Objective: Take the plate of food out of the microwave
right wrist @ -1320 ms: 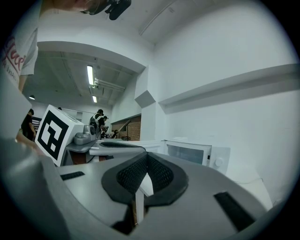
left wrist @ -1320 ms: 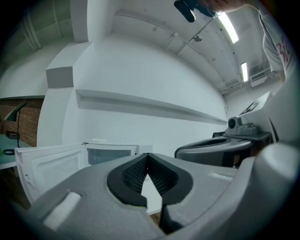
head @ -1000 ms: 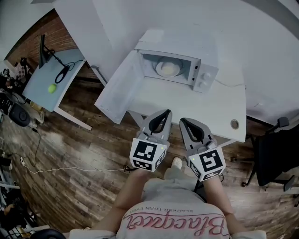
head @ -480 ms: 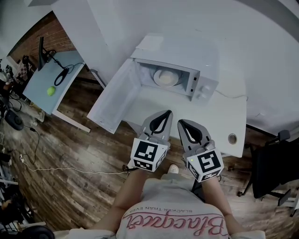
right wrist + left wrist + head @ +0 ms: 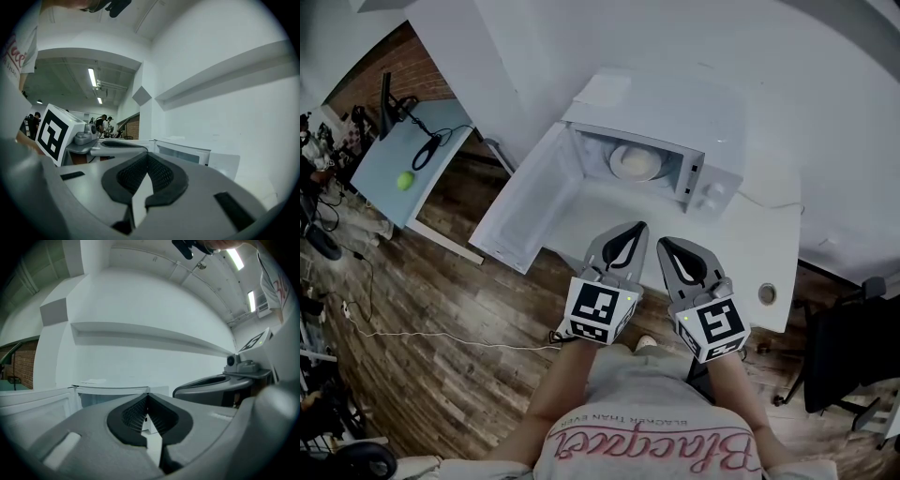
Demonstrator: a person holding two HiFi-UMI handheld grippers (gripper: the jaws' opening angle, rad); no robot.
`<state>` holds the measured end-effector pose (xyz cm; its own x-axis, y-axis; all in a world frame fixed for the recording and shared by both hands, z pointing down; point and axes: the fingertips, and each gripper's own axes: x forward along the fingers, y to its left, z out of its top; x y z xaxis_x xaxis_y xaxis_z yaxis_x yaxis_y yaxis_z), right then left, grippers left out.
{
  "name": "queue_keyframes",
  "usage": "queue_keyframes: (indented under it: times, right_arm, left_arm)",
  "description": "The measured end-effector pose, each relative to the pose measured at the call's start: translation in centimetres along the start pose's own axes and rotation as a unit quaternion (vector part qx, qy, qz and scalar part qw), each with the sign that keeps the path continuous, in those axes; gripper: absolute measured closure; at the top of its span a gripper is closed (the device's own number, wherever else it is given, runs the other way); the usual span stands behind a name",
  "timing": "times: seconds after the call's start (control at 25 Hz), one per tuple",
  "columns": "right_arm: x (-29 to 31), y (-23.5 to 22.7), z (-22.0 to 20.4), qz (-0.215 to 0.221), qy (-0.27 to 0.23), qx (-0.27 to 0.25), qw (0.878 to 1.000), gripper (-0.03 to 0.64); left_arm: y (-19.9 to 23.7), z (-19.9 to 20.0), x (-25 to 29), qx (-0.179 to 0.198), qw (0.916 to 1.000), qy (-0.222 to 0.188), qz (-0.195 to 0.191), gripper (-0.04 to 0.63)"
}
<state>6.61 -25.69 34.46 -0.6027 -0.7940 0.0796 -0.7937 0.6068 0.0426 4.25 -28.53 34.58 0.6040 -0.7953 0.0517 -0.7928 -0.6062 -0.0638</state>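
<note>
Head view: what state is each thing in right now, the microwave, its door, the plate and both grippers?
White microwave, open, inside exposed.
White microwave door, swung fully open to the left.
Pale round plate of food, inside the microwave, untouched.
Left gripper, shut, empty, short of the microwave.
Right gripper, shut, empty, beside the left one.

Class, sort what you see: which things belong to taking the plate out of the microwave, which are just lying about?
Job: microwave, open door, plate of food, left tongs, right tongs.
Lying about: green ball, side table, black chair, floor cable.
</note>
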Motion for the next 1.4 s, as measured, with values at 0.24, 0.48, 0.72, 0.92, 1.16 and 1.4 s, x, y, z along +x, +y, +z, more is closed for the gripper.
queue_keyframes:
  times: [0.24, 0.48, 0.72, 0.92, 1.16, 1.4]
  right_arm:
    - [0.6, -0.6, 0.0, 0.004, -0.001, -0.002, 1.000, 0.606]
    - [1.0, -0.9, -0.4, 0.005, 0.004, -0.006, 1.000, 0.606]
    - [1.7, -1.1, -0.6, 0.003, 0.003, -0.003, 1.000, 0.606]
    - [2.5, -1.8, -0.9, -0.006, 0.003, -0.001, 1.000, 0.606]
    - [4.4, -3.0, -1.0, -0.012, 0.000, -0.005, 1.000, 0.606]
    - [6.4, -4.4, -0.8, -0.012, -0.001, -0.001, 1.000, 0.606]
  left_arm:
    - [0.7, 0.0, 0.6, -0.003, 1.0000, 0.000, 0.008, 0.592]
    - [0.8, -0.2, 1.0, 0.000, 1.0000, 0.001, 0.008, 0.592]
    - [1.3, -0.9, 1.1, -0.002, 0.9999, 0.005, 0.012, 0.592]
    - [2.1, -1.3, 1.9, -0.005, 0.9999, 0.006, 0.014, 0.592]
    - [3.8, -1.8, 3.3, 0.001, 0.9999, 0.007, 0.014, 0.592]
    - [5.4, -1.8, 5.1, -0.006, 0.9999, 0.007, 0.014, 0.592]
